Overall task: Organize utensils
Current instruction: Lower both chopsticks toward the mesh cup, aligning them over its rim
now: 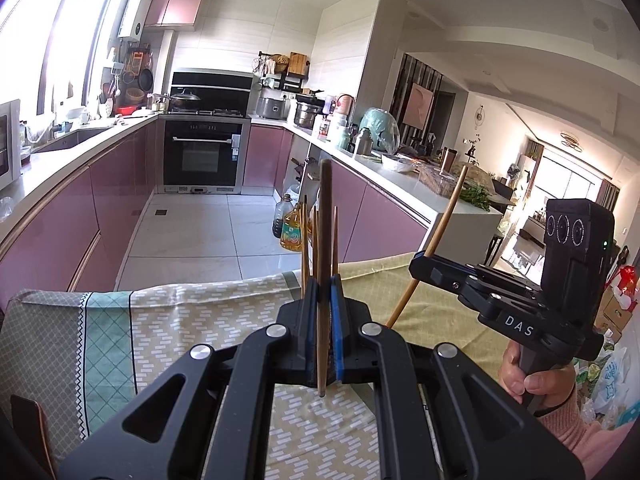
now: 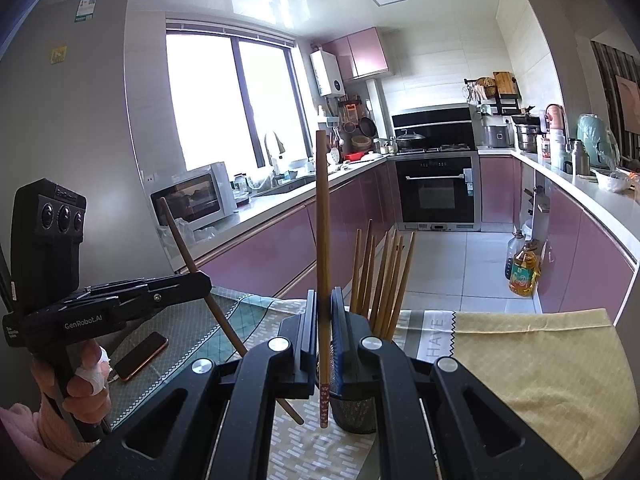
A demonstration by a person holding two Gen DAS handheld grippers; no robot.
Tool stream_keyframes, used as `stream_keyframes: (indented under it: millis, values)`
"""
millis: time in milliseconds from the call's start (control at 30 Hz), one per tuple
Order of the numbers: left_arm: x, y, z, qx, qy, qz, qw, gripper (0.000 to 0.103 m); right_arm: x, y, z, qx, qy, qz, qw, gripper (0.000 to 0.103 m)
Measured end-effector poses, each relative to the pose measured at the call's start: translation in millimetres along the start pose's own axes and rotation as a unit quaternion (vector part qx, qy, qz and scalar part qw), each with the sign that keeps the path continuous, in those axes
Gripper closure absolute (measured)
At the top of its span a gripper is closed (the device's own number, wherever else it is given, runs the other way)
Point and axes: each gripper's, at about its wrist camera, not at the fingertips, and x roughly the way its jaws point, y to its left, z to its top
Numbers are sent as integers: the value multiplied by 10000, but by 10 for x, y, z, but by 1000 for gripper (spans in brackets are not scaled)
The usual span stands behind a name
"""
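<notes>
Each hand-held gripper, left [image 1: 324, 312] and right [image 2: 325, 328], pinches one upright chopstick [image 1: 325, 240] between its fingers.

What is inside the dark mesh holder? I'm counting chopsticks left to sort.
The dark mesh holder holds a bundle of wooden chopsticks standing upright. Their lower ends and the holder's bottom are hidden by the hand-held gripper.

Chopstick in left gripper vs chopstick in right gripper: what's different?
The dark brown wooden chopstick in the left gripper looks darker than the lighter tan wooden chopstick in the right gripper. The tan one has a flower-patterned red tip; the dark one's tip looks plain. Both are clamped upright between shut jaws above the tablecloth.
</notes>
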Motion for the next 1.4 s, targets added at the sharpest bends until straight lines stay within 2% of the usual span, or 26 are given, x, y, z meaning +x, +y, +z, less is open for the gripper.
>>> stream_keyframes:
  millis: [1400]
  values:
    - [-4, -190, 355, 207, -213, -93, 9995, 96, 23, -57, 110, 95, -173, 47, 9998, 97]
